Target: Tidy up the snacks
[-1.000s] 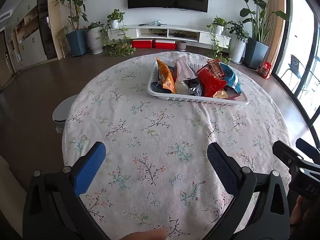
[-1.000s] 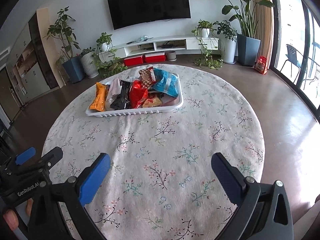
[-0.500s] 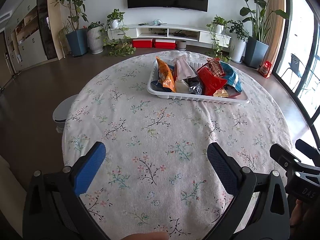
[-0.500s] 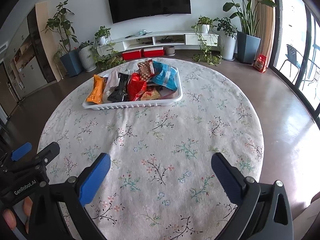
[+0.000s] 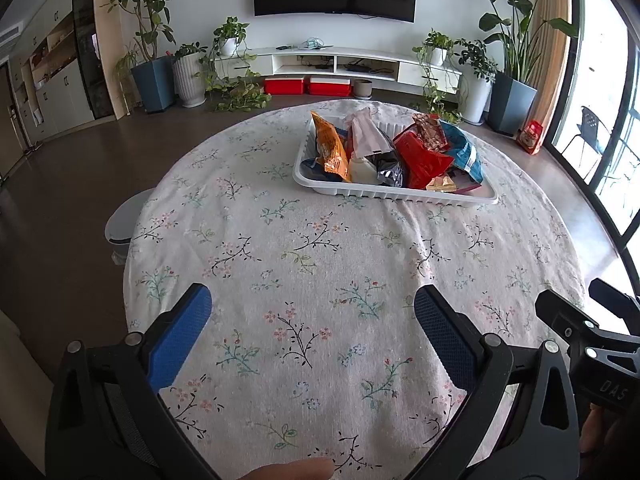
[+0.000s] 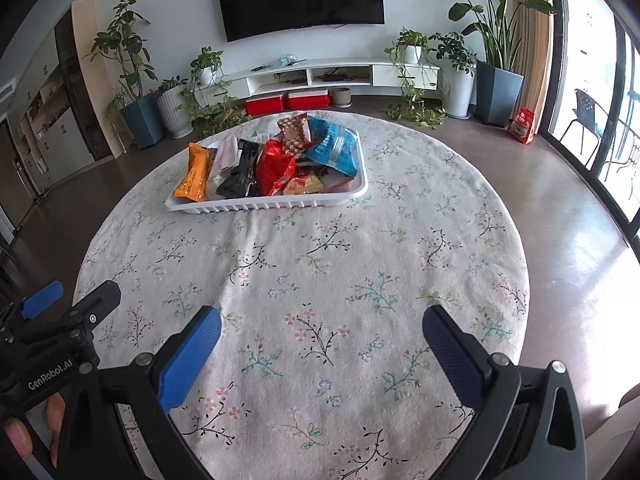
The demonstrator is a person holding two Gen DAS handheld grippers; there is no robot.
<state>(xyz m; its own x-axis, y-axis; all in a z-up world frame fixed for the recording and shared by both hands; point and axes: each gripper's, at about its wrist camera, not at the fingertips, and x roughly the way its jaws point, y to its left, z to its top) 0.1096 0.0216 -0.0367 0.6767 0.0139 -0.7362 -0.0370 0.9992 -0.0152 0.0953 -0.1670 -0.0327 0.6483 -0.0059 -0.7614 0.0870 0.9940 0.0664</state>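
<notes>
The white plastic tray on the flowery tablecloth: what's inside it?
The white plastic tray holds piled snack packets: an orange one, black, red and blue. Anything underneath the pile is hidden.

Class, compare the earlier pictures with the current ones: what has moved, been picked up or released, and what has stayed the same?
Both views shift slightly; in the right wrist view the white tray sits lower in the picture. Nothing was taken or released. The left gripper and right gripper stay open and empty, and the snack packets remain piled in the tray.
</notes>
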